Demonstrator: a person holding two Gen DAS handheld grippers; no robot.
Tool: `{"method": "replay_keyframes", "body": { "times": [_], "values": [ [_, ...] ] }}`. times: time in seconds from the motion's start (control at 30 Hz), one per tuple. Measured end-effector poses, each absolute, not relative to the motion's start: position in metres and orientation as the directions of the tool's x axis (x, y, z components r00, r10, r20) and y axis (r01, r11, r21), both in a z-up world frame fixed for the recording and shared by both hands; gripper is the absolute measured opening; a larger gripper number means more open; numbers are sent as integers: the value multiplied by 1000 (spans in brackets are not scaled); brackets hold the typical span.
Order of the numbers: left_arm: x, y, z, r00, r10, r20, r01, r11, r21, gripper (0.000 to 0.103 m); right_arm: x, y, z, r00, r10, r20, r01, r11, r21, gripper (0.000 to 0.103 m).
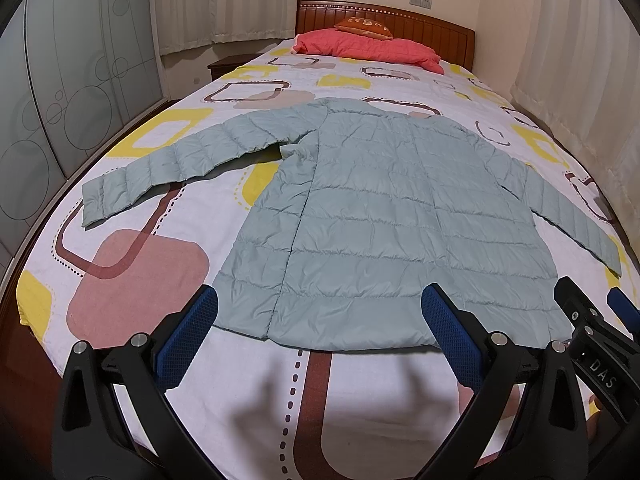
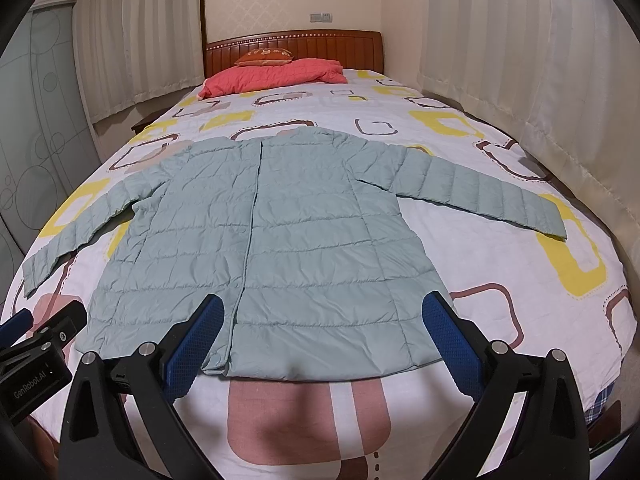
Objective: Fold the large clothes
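Note:
A pale green quilted puffer jacket (image 1: 380,216) lies flat on the bed, front up, both sleeves spread out to the sides; it also shows in the right wrist view (image 2: 280,248). My left gripper (image 1: 320,300) is open and empty, held above the jacket's hem on its left half. My right gripper (image 2: 322,304) is open and empty, held above the hem on its right half. The right gripper also shows at the right edge of the left wrist view (image 1: 600,340), and the left gripper shows at the left edge of the right wrist view (image 2: 36,344).
The bed (image 1: 132,280) has a white sheet with yellow, pink and brown squares. A red quilt (image 1: 368,46) and an orange cushion (image 1: 362,26) lie by the wooden headboard (image 1: 432,28). Curtains (image 2: 520,60) hang on the right, a glass wardrobe (image 1: 60,80) stands on the left.

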State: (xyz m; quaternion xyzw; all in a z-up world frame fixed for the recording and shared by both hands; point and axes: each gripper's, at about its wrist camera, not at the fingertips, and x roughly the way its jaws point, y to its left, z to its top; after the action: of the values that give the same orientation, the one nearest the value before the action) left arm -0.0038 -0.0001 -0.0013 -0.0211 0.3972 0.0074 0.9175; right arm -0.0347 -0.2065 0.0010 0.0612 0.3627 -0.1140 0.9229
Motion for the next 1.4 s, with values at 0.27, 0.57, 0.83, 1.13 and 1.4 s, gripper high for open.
{"method": "replay_keyframes", "body": {
  "times": [0.27, 0.57, 0.83, 1.13, 1.4],
  "values": [
    [1, 1, -5, 686, -4, -727, -28, 999, -33, 101, -34, -204, 0, 710, -164, -685, 253, 967, 31, 99],
    [1, 1, -5, 682, -5, -731, -30, 999, -34, 101, -35, -204, -2, 710, -163, -685, 252, 967, 31, 99],
    [1, 0, -6, 683, -5, -731, -31, 999, -36, 101, -34, -203, 0, 709, -165, -685, 253, 967, 30, 99],
    [-2, -1, -11, 674, -7, -739, -30, 999, -37, 101, -36, -200, -2, 708, -164, -687, 252, 967, 29, 99],
    [16, 4, -15, 625, -12, -781, -65, 996, -68, 101, -26, -202, -8, 708, -154, -690, 254, 966, 45, 99]
  ]
}}
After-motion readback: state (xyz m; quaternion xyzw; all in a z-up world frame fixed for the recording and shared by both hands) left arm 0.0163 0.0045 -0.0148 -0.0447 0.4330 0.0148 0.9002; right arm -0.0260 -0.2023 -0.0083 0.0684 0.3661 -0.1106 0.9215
